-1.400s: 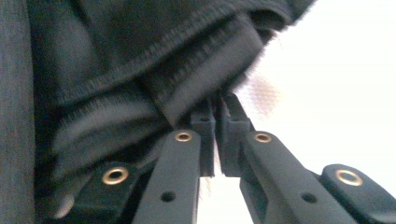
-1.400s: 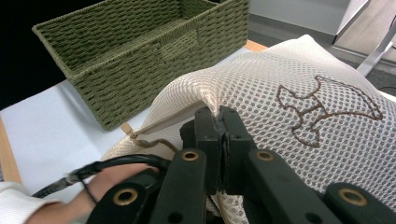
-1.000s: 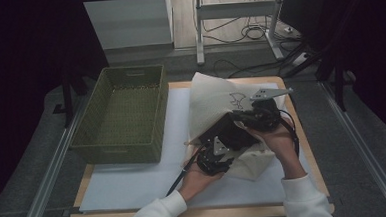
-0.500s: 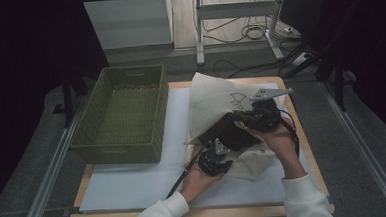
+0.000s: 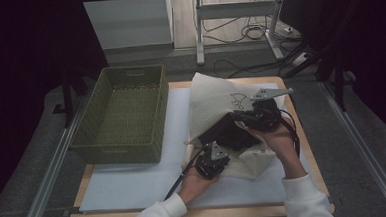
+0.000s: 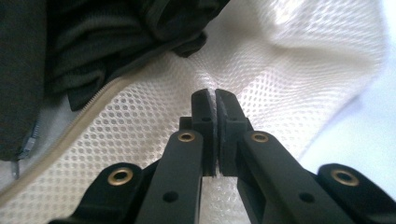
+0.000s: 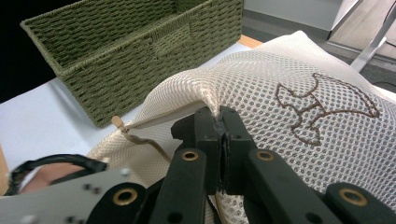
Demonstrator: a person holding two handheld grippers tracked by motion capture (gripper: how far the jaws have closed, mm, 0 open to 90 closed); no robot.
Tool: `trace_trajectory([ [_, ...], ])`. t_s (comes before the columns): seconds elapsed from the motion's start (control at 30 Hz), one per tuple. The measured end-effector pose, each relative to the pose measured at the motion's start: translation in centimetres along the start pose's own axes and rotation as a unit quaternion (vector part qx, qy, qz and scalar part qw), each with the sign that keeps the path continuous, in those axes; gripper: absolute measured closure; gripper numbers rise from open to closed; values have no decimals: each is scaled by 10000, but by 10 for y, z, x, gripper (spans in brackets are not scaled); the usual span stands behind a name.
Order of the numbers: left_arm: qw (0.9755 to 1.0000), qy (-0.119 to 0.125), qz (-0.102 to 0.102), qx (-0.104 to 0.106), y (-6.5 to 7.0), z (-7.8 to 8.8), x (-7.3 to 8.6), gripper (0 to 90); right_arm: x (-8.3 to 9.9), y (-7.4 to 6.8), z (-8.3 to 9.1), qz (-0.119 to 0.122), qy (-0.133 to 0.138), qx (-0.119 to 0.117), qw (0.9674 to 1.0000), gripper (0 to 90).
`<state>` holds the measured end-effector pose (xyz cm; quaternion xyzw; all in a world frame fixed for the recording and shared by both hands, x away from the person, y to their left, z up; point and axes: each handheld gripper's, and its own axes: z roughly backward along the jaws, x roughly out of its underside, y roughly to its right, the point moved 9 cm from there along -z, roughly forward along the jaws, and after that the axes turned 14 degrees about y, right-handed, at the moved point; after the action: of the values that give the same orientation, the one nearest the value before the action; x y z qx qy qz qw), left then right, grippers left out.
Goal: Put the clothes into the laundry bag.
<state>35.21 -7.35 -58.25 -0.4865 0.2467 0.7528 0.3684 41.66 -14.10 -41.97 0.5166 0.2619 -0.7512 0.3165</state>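
A white mesh zip bag (image 5: pixel 213 100) lies on the right of the table with a dark garment (image 5: pixel 230 134) stuffed in its mouth. In the left gripper view the garment (image 6: pixel 93 42) bulges out past the zipper edge. My left gripper (image 5: pixel 217 150) is at the bag's near lip. Its jaws have just been closing, and in its own view my left gripper (image 6: pixel 215 95) is shut with puckered mesh (image 6: pixel 280 70) pinched at the tips. My right gripper (image 5: pixel 235 116) holds the upper lip up. In its own view my right gripper (image 7: pixel 218 113) is shut on the bag's seam edge (image 7: pixel 205 95).
A green woven basket (image 5: pixel 129 72) stands on the left of the table, its wall (image 7: pixel 116 60) near the bag in the right gripper view. A white mat (image 5: pixel 135 184) covers the tabletop. Metal rails run along both sides, and cables lie on the floor behind.
My left gripper has shifted slightly against the bag's near lip and its jaws have come together on the mesh. The right gripper and the raised lip have stayed put.
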Motion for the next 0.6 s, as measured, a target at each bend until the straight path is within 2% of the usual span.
trace_trajectory([
  [0.1, 9998, 153, -50, 146, 8, 9, -6, 888, 2, 2, -1, -26, -16, 15, 10000, 881],
  [0.3, 9982, 329, -305, 393, 26, 35, -15, 887, 4, 5, -3, -62, -27, 47, 10000, 880],
  [0.43, 9974, 414, -278, 522, 32, 53, -7, 886, 5, 5, -2, -76, -44, 43, 10000, 880],
  [0.6, 9973, 339, -271, 601, 34, 57, 11, 880, 8, 6, -4, -89, -93, 41, 9999, 879],
])
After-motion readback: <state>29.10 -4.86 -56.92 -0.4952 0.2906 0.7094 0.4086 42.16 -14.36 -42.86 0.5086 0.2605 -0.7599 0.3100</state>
